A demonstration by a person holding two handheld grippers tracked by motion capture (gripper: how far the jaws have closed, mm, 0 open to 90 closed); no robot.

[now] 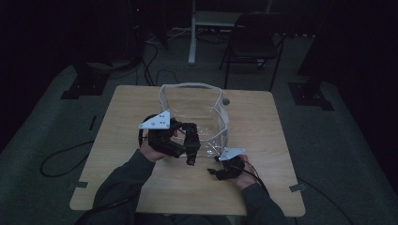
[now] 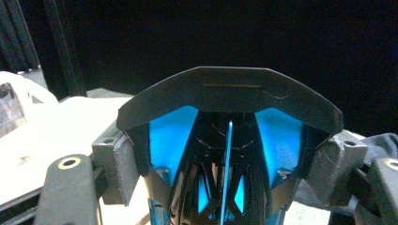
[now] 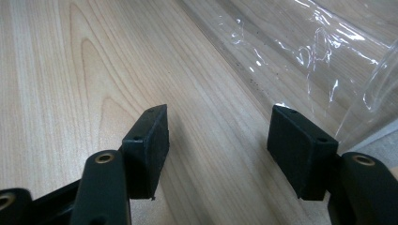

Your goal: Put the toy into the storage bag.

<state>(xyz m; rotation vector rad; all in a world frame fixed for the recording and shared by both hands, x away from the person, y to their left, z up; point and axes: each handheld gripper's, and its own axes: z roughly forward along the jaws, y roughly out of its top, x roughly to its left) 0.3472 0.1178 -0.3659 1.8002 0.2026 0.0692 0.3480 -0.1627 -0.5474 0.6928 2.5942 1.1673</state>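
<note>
My right gripper (image 3: 213, 145) sits low over the pale wooden surface (image 3: 70, 70), jaws apart with nothing between them, just beside the clear plastic bag (image 3: 319, 51). My left gripper (image 2: 230, 145) is clamped on a black object with blue panels (image 2: 225, 93). In the high view the bag (image 1: 192, 110) stands open mid-surface, the left gripper (image 1: 190, 147) against it.

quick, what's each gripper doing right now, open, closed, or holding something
Left gripper: closed on a black and blue object.
Right gripper: open, nothing between its pads, beside the clear plastic bag on the wooden table.
</note>
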